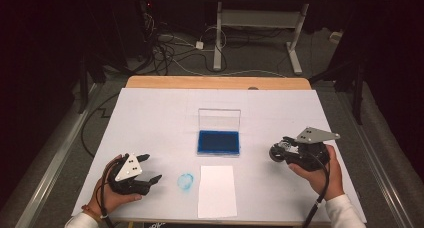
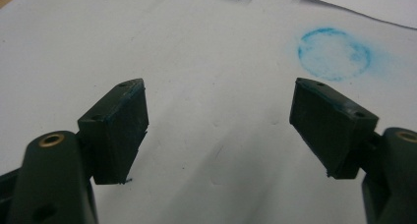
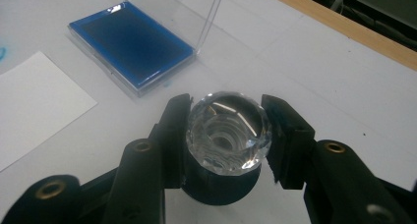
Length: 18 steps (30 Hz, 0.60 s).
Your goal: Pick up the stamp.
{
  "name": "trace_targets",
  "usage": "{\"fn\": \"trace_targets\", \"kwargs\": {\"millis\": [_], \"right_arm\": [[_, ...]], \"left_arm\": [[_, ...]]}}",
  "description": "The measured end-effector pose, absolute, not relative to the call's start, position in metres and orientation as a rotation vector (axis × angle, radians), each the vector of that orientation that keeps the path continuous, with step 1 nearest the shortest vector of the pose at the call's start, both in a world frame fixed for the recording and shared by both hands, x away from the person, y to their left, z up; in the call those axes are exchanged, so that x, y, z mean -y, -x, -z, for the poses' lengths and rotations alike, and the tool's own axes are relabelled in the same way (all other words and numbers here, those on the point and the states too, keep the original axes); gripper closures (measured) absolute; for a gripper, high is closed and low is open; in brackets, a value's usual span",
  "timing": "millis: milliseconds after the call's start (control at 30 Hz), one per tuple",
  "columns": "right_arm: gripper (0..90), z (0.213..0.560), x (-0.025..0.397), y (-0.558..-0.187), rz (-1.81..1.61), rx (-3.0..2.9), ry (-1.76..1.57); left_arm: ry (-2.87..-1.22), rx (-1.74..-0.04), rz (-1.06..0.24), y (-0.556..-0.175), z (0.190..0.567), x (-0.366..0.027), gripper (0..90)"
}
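across the white table cover [image 1: 150, 113] the open blue ink pad [image 1: 218, 142] sits centred, lid up for inking, with a blank paper sheet [image 1: 217, 190] just before it. right gripper [image 3: 225, 135] clamps a crystal-topped round stamp [image 3: 228, 130], held right of the pad. left gripper [image 2: 219, 118] gapes empty beside a blue ring print [image 2: 333, 54].

no readable text, labels or numbers anywhere
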State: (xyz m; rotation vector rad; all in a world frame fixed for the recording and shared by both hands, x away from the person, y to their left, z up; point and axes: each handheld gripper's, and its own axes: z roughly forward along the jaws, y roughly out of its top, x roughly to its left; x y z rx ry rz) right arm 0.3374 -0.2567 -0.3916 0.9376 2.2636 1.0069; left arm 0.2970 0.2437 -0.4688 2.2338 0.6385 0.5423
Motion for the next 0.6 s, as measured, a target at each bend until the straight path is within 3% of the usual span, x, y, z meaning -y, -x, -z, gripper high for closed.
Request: {"fn": "trace_targets", "kwargs": {"millis": [600], "right_arm": [[57.3, 0.386, 0.23, -0.341, -1.076, -2.26, -0.856]], "left_arm": [[-2.232, -0.669, -0.548, -0.29, 0.471, -0.25, 21.8]]}}
